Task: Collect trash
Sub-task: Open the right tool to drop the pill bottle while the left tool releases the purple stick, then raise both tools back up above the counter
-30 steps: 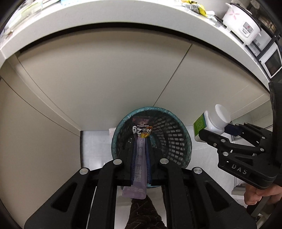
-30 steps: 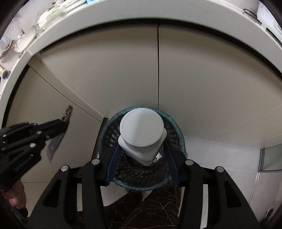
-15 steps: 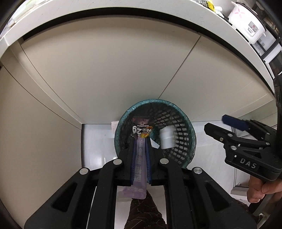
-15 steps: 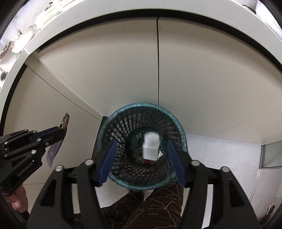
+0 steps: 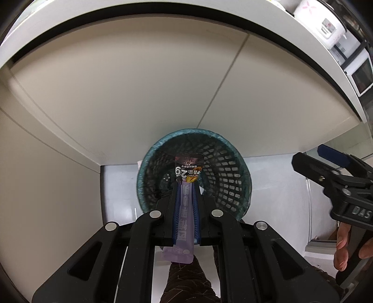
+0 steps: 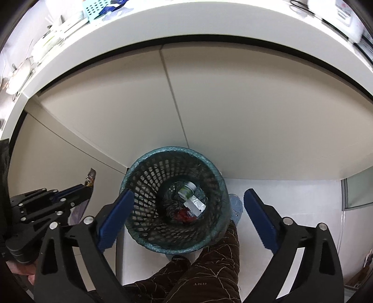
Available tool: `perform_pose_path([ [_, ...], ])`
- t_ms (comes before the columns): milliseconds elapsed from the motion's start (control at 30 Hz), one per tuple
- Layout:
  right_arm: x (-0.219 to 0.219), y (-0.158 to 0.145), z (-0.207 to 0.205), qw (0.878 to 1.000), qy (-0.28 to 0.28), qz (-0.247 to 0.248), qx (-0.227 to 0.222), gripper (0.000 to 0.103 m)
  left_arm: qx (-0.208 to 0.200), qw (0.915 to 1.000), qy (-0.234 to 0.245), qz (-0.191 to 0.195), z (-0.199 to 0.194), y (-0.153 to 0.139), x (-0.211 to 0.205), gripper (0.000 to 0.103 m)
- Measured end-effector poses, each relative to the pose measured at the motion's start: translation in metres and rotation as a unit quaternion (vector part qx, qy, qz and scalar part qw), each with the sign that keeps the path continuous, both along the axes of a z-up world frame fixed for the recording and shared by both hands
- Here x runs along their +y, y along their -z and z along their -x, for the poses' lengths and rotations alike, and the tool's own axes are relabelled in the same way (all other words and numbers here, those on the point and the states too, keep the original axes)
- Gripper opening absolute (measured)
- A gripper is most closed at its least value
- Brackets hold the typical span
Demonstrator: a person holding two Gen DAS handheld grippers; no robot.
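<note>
A teal mesh trash basket [image 5: 242, 177] stands on the floor below both grippers; it also shows in the right wrist view [image 6: 139, 177]. My left gripper [image 5: 185, 186] is shut on a purple snack wrapper [image 5: 184, 219] and holds it over the basket's near rim. My right gripper [image 6: 186, 209] is open wide and empty above the basket. The white bottle with a green label [image 6: 187, 190] lies at the basket's bottom beside a silver wrapper [image 6: 195, 205] and red trash [image 6: 184, 214]. The right gripper also shows in the left wrist view [image 5: 331, 163], and the left gripper in the right wrist view [image 6: 79, 190].
Beige cabinet doors [image 5: 139, 93] rise behind the basket under a white countertop [image 5: 163, 21]. A rice cooker [image 5: 324, 23] and a microwave [image 5: 361, 74] stand at the far right. My legs in dark patterned trousers [image 6: 198, 275] are next to the basket.
My right gripper opened and the white bottle dropped into the basket, where it now lies. The right gripper then spread wider. The left gripper still holds the wrapper and has moved closer to the basket.
</note>
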State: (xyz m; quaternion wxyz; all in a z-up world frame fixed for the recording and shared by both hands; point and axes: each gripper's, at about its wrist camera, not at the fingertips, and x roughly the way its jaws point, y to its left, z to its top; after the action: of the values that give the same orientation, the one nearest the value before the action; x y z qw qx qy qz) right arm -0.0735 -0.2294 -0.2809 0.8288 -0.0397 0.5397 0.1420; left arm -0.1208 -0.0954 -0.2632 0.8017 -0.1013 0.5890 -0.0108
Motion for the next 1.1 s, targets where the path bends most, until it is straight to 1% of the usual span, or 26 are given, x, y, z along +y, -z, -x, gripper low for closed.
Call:
perform_pose_path([
  [167,-0.020,-0.010,-0.002,1.000,0.018,-0.003,-0.003,0.093,0.001,0.9999,0.015,0.002,-0.005,0.004,-0.015,0.009],
  [300,-0.030,-0.010,-0.004,1.000,0.027,0.002,-0.001,0.093,0.003,0.9997,0.023,0.003,-0.008,0.009,-0.024,0.010],
  [467,-0.034,-0.009,-0.005,0.999,0.029,0.011,0.007,0.093,0.002,0.9996,0.030,-0.002,-0.010,0.013,-0.031,0.011],
  [567,-0.035,-0.011,-0.005,1.000,0.027,0.012,0.006,0.093,0.003,0.9996,0.026,0.002,-0.010,0.011,-0.032,0.015],
  [667,-0.036,-0.012,-0.005,1.000,0.027,0.012,0.004,0.093,0.001,0.9997,0.026,0.002,-0.010,0.008,-0.031,0.016],
  [700,-0.037,-0.013,-0.006,1.000,0.028,0.012,0.004,0.093,0.001,0.9996,0.027,0.003,-0.010,0.008,-0.032,0.019],
  [733,-0.036,-0.013,-0.006,1.000,0.028,0.012,0.003,0.093,0.002,0.9996,0.026,0.001,-0.010,0.007,-0.032,0.034],
  [800,-0.037,-0.013,-0.006,1.000,0.028,0.013,0.003,0.093,-0.005,0.9998,0.020,-0.002,-0.010,0.004,-0.032,0.050],
  [867,-0.036,-0.013,-0.006,0.999,0.028,0.017,0.004,0.093,-0.008,0.9998,0.020,0.001,-0.011,0.003,-0.032,0.057],
  [900,-0.036,-0.013,-0.006,0.999,0.027,0.017,0.006,0.093,-0.010,0.9998,0.018,0.000,-0.011,0.002,-0.032,0.067],
  [933,-0.036,-0.012,-0.006,0.999,0.027,0.018,0.007,0.093,-0.016,0.9998,0.014,0.001,-0.011,0.000,-0.031,0.074],
  [967,-0.036,-0.012,-0.006,0.999,0.026,0.020,0.007,0.093,-0.020,0.9997,0.011,0.003,-0.011,-0.001,-0.030,0.076],
  [1033,-0.034,-0.011,-0.006,0.999,0.026,0.020,0.006,0.093,-0.023,0.9997,0.008,0.005,-0.012,-0.003,-0.028,0.088],
  [1100,-0.034,-0.011,-0.006,0.999,0.026,0.022,0.006,0.093,-0.028,0.9996,0.006,0.005,-0.012,-0.007,-0.026,0.096],
])
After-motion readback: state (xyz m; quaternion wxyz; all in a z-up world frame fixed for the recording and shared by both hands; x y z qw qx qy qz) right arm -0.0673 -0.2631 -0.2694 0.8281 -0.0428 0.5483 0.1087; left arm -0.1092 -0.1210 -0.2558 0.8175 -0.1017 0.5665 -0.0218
